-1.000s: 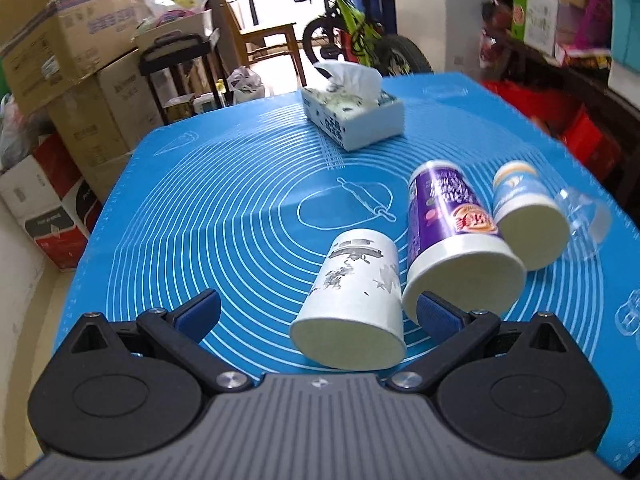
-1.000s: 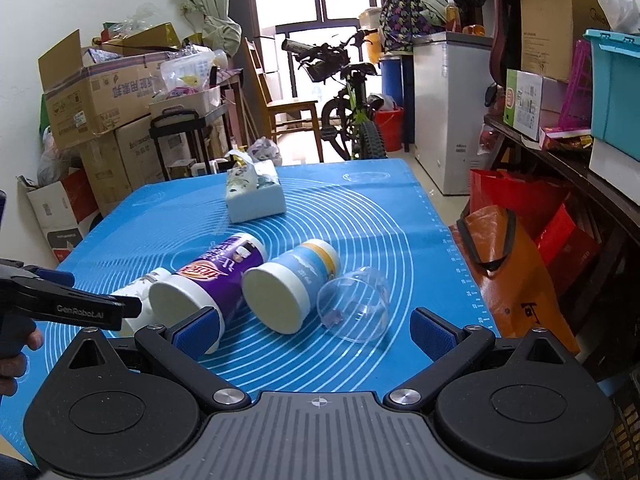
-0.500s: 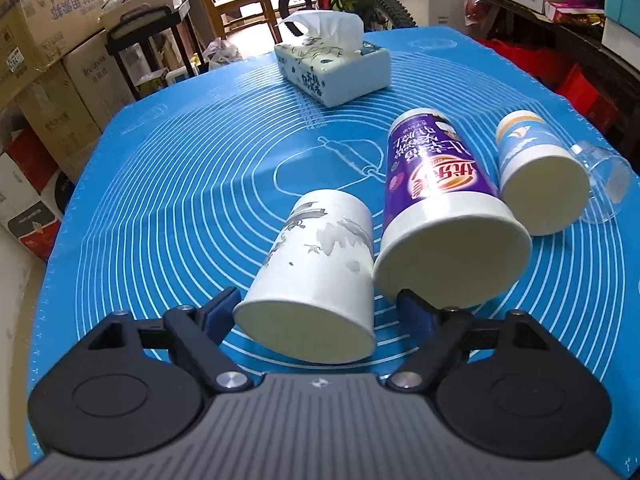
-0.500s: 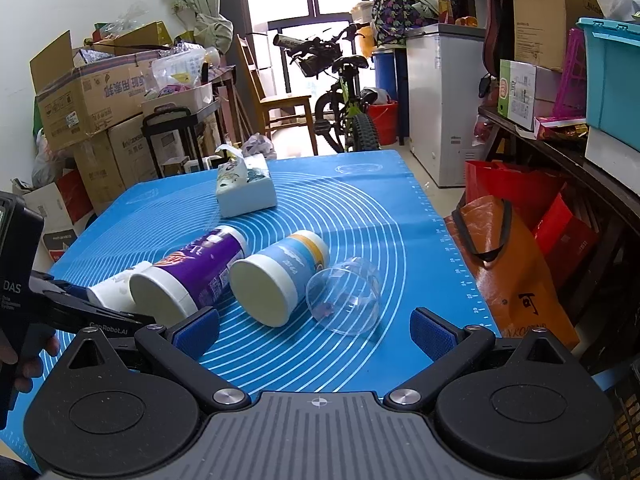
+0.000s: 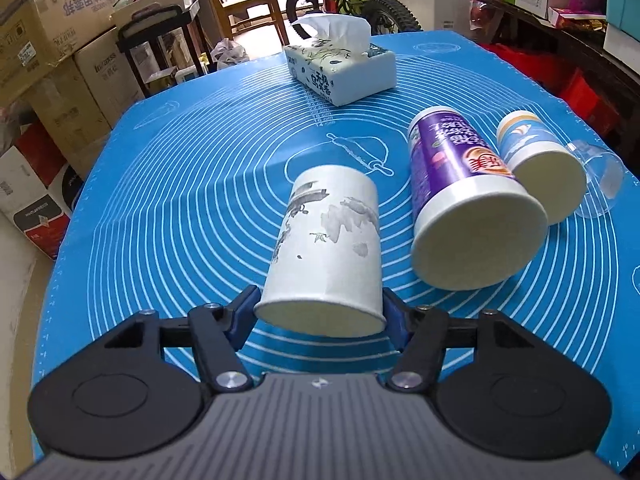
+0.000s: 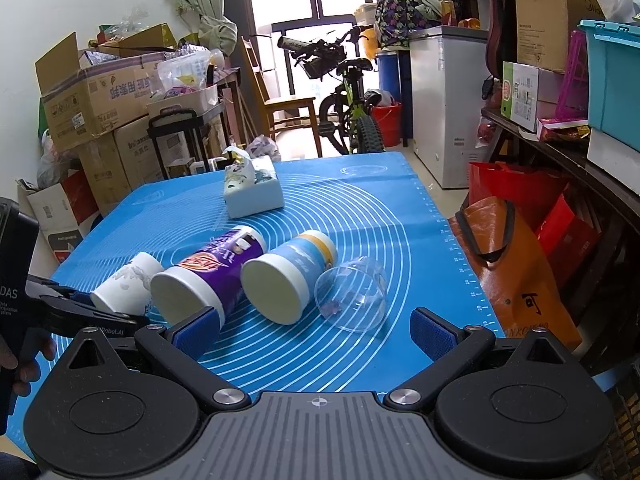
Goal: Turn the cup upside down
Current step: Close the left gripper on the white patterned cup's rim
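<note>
A white paper cup with grey ink art (image 5: pixel 326 248) lies on its side on the blue mat (image 5: pixel 192 184), rim toward me. My left gripper (image 5: pixel 320 314) is shut on its rim end, a blue pad on each side. The cup also shows in the right wrist view (image 6: pixel 126 282), with the left gripper (image 6: pixel 80 314) at it. Beside it lie a purple cup (image 5: pixel 464 200), a blue-and-white cup (image 5: pixel 538 168) and a clear plastic cup (image 5: pixel 600 180), all on their sides. My right gripper (image 6: pixel 316 330) is open and empty, just short of the clear cup (image 6: pixel 352 298).
A tissue box (image 5: pixel 340 68) stands at the far side of the mat. Cardboard boxes (image 5: pixel 48 80) stack to the left, a bicycle (image 6: pixel 344 92) behind the table, red and orange bags (image 6: pixel 516 264) at the right edge.
My left gripper moved forward and closed its jaws on the white cup's rim end. The right gripper crept slightly nearer the table and stayed open.
</note>
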